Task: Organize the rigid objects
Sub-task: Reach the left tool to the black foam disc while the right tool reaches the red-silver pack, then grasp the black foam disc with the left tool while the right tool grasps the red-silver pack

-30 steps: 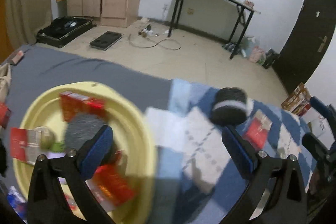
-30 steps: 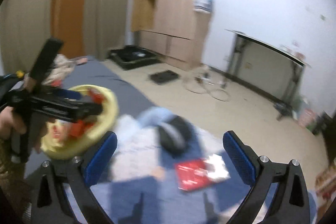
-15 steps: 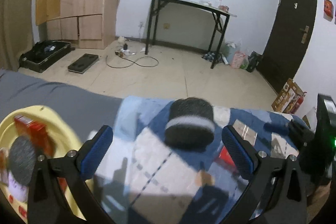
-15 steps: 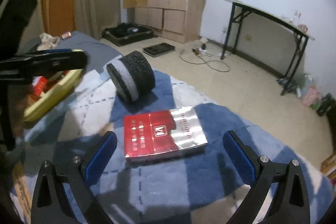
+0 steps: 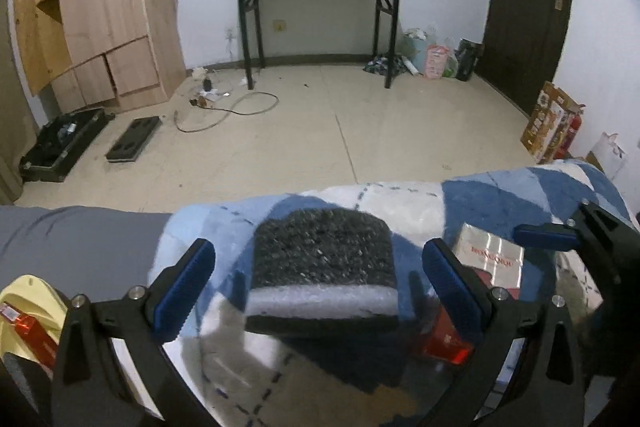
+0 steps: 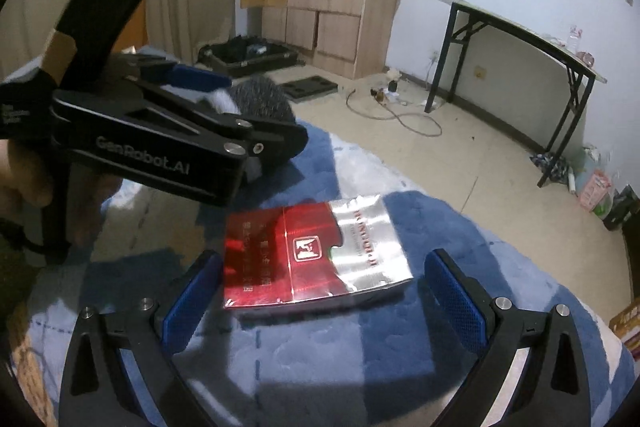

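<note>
The left gripper (image 5: 319, 285) is held with its blue-padded fingers (image 5: 185, 289) spread wide, and the black foam roll (image 5: 323, 269) with its white band is seen lying between them on the blue-and-white checked blanket (image 5: 404, 203). A gap is left on each side, so neither pad is touching the roll. From the right wrist view the same roll (image 6: 262, 99) is seen partly hidden behind the left gripper (image 6: 224, 107), which is gripped by a hand (image 6: 24, 171) at the left edge.

The right gripper (image 6: 322, 297) is likewise held wide apart, low over the blanket (image 6: 360, 355). The red-and-silver box (image 6: 316, 255) is lying flat on the blanket just ahead of and between its fingers (image 6: 192, 295), untouched by either pad. In the left wrist view this box (image 5: 490, 259) is seen to the right of the roll, beside the right-hand pad.

A yellow basin (image 5: 24, 301) holding a red box (image 5: 28, 331) is visible at the lower left edge of the left wrist view.
</note>
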The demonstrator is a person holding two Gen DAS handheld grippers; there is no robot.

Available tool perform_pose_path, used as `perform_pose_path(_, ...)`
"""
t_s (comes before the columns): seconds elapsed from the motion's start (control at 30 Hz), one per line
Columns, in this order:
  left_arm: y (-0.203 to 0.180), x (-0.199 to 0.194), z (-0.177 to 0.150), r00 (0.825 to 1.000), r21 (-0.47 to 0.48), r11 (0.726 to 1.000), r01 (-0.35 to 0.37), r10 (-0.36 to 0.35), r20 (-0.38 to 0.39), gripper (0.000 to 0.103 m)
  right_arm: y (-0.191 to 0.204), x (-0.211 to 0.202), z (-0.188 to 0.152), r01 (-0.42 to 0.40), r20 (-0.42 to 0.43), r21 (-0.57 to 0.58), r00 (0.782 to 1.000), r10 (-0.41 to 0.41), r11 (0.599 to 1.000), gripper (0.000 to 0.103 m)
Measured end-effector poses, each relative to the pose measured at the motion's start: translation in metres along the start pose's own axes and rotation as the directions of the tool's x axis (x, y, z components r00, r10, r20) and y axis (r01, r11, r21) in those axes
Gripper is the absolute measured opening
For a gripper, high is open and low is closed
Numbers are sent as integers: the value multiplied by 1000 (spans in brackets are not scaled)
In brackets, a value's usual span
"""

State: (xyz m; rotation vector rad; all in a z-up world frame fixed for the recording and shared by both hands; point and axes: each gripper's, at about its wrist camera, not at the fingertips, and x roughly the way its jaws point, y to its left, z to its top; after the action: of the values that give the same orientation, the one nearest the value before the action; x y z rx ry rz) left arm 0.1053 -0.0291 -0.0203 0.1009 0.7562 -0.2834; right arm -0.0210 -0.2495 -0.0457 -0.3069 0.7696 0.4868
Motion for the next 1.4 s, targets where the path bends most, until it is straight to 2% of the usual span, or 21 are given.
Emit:
perform_pose_path(0.03, 0, -1, 0, 1000, -1, 1000, 11, -11, 10, 103, 1, 5, 1, 7, -18, -4, 1000, -7, 1000, 101)
perform_pose_path(0.07, 1, -2, -1, 1000, -3, 1000, 18, -18, 18, 97, 1, 8, 1, 10, -28, -3, 1000, -10, 1000, 100)
perform_pose_path(0.1, 1, -3, 0, 999, -4, 1000, 25, -25, 21, 83, 2, 9, 2, 2, -31, -1, 1000, -2, 1000, 93)
perform_pose_path(0.13, 2, -4, 0, 999, -2, 999, 33, -33, 17, 72, 2, 10, 3, -12, -35, 1, 999, 12, 1000, 92)
perform_pose_path(0.17, 3, -4, -1, 999, 0, 1000, 31, -31, 9, 68, 1, 8, 4, -11, -33, 6, 999, 11, 1000, 92)
perform_pose_path(0.27, 6, -12, -5, 999, 3, 1000, 24, -24, 24, 68, 1, 3, 6, -19, -13, 11, 1000, 20, 1000, 91)
perform_pose_path(0.37, 6, -41, -12, 999, 26, 1000, -13, 12, 52, 68, -2, -4, 7, -20, 10, 20, 1000, 20, 1000, 91)
perform_pose_path(0.43, 12, -72, -18, 995, 33, 998, -51, 48, 90, 68, -5, -12, 9, -26, 47, 40, 999, 24, 999, 91)
perform_pose_path(0.53, 34, -127, -28, 983, -24, 992, -127, 129, 130, 68, -12, -32, 13, -65, 130, 85, 990, 54, 994, 91)
perform_pose_path(0.6, 57, -162, -36, 963, -106, 972, -209, 223, 149, 68, -10, -43, 18, -85, 172, 98, 983, 67, 992, 91)
perform_pose_path(0.67, 90, -191, -55, 953, -179, 948, -262, 284, 109, 68, -4, -53, 26, -111, 206, 110, 975, 86, 988, 91)
perform_pose_path(0.73, 120, -207, -64, 929, -232, 913, -335, 362, 83, 68, 8, -59, 36, -121, 226, 113, 970, 93, 986, 91)
perform_pose_path(0.77, 141, -219, -70, 905, -282, 878, -385, 419, 69, 68, 17, -60, 42, -132, 233, 112, 967, 103, 985, 91)
perform_pose_path(0.83, 172, -234, -82, 887, -344, 839, -422, 461, 35, 68, 40, -55, 55, -154, 222, 104, 967, 128, 983, 91)
perform_pose_path(0.9, 196, -242, -95, 882, -363, 823, -437, 471, 6, 68, 71, -46, 65, -166, 192, 75, 970, 149, 983, 91)
perform_pose_path(1.0, 231, -239, -116, 893, -421, 801, -427, 447, -54, 68, 113, -32, 76, -202, 146, -10, 969, 201, 979, 91)
perform_pose_path(1.07, 248, -231, -126, 909, -472, 787, -396, 409, -81, 68, 143, -24, 83, -212, 100, -71, 971, 218, 975, 91)
perform_pose_path(1.13, 253, -220, -128, 924, -482, 794, -371, 367, -108, 68, 176, -22, 88, -209, 55, -149, 974, 219, 966, 91)
perform_pose_path(1.23, 248, -215, -134, 918, -445, 804, -394, 366, -152, 68, 210, -16, 103, -230, 25, -218, 970, 241, 948, 91)
perform_pose_path(1.33, 246, -214, -135, 927, -464, 804, -372, 350, -137, 68, 228, -3, 116, -277, 4, -235, 958, 286, 932, 91)
perform_pose_path(1.4, 244, -212, -132, 933, -459, 813, -357, 338, -128, 68, 235, 8, 119, -278, -14, -259, 959, 285, 925, 91)
